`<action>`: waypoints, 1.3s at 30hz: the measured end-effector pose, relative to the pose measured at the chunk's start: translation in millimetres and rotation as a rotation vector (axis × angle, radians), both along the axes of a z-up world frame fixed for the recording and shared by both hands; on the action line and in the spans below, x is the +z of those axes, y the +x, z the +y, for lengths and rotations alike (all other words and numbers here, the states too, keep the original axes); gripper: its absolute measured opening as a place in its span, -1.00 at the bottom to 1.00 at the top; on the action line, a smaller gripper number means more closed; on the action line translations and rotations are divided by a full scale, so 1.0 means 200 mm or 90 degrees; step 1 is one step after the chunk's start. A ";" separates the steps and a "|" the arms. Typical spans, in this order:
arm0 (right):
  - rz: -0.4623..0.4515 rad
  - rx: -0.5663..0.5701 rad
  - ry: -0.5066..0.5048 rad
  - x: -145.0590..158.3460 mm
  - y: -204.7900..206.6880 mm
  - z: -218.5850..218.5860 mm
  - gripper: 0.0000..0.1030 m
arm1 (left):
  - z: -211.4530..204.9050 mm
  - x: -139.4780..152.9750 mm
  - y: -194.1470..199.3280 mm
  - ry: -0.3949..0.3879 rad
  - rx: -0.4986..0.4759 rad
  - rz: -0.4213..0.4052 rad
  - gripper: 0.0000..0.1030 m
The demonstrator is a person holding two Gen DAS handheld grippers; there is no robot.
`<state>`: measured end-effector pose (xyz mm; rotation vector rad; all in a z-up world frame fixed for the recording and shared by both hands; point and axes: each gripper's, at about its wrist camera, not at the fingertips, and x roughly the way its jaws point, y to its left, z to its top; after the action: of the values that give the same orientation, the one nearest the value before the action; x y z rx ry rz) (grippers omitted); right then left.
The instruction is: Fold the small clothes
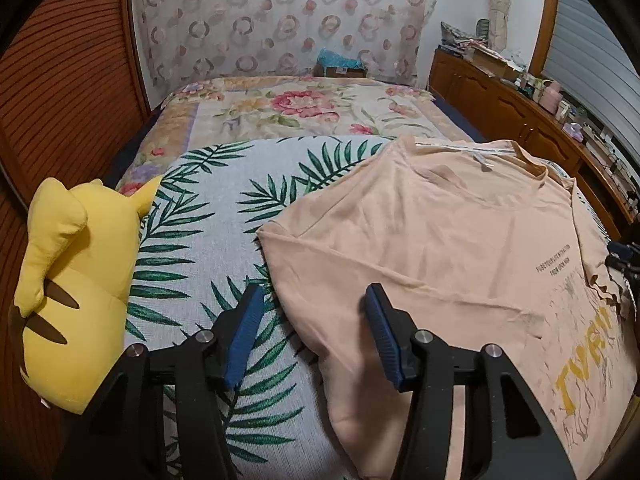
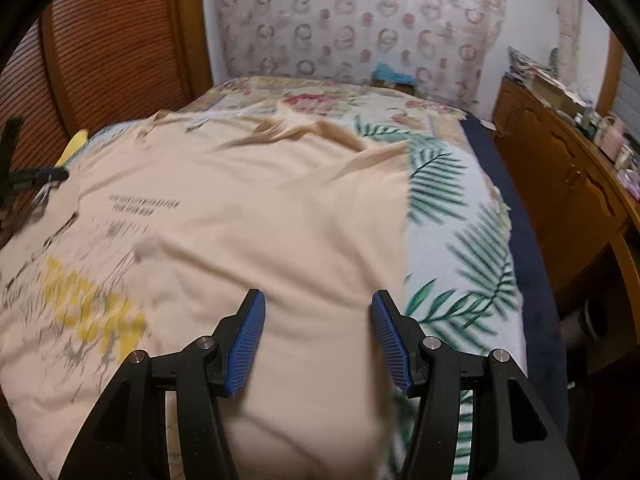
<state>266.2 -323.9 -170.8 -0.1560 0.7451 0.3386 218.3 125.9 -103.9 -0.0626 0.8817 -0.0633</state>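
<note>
Blue-padded fingers of our left tool [image 1: 314, 300] stand apart with nothing pressed between them, straddling the left side edge of the one peach cotton T-shirt [image 1: 440, 240] with yellow lettering; its left pad is over the blanket, its right pad over the shirt. Our right tool [image 2: 318, 308] is likewise parted and empty, both pads over the shirt close to its right side edge. We see the shirt lying flat, face up, collar away from us, on a white blanket printed with green palm leaves [image 1: 208, 240]. Bare blanket lies open on both sides of the shirt. One yellow plush toy with brown stripes [image 1: 72, 280] sits at the bed's left edge, near the left tool. A floral quilt [image 1: 280, 108] covers the far end of the bed. One wooden cabinet row [image 2: 560, 184] runs along the right, past a dark gap. The right view is blurred, so the shirt's print is unreadable there, and the hem is cut off below both tools.
</note>
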 end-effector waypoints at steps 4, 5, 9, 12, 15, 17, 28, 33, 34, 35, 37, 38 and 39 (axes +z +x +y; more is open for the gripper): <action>0.001 -0.025 0.003 0.03 0.11 -0.06 0.12 | 0.01 0.00 0.02 -0.001 0.003 0.001 0.02; 0.004 -0.029 0.007 0.04 0.14 -0.07 0.12 | 0.01 0.00 0.02 -0.002 0.004 0.001 -0.03; 0.023 -0.034 0.027 0.04 0.28 -0.09 0.12 | -0.01 0.01 0.04 0.006 -0.001 0.000 -0.44; 0.044 -0.032 0.020 0.01 0.37 -0.06 0.12 | -0.04 0.01 0.05 0.017 -0.012 0.007 -0.71; 0.035 -0.015 0.000 0.01 0.42 -0.01 0.09 | -0.07 0.03 0.04 0.027 -0.024 0.009 -0.88; 0.035 -0.009 0.000 0.02 0.45 0.00 -0.01 | -0.10 0.06 0.02 0.030 -0.033 0.000 -0.90; -0.028 0.031 0.038 0.25 0.26 0.03 -0.87 | -0.28 0.41 -0.33 0.009 -0.101 -0.143 -0.92; -0.097 0.062 0.058 0.39 -0.01 -0.04 -0.87 | -0.29 0.52 -0.54 -0.016 -0.114 -0.193 -0.92; -0.112 0.073 0.059 0.41 -0.09 -0.06 -0.87 | -0.29 0.53 -0.59 -0.019 -0.115 -0.197 -0.92; -0.122 0.079 0.060 0.42 -0.15 -0.08 -0.87 | -0.29 0.54 -0.65 -0.022 -0.115 -0.204 -0.92; -0.142 0.089 0.065 0.44 -0.29 -0.13 -0.87 | -0.29 0.54 -0.79 -0.019 -0.116 -0.219 -0.92; -0.149 0.096 0.072 0.44 -0.37 -0.15 -0.87 | -0.29 0.54 -0.83 -0.018 -0.114 -0.224 -0.92; -0.156 0.101 0.075 0.44 -0.44 -0.19 -0.87 | -0.28 0.53 -0.89 -0.021 -0.114 -0.226 -0.92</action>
<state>178.4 -361.1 -83.1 -0.1425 0.4703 0.5033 40.2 70.2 2.5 -0.0020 0.5301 -0.2482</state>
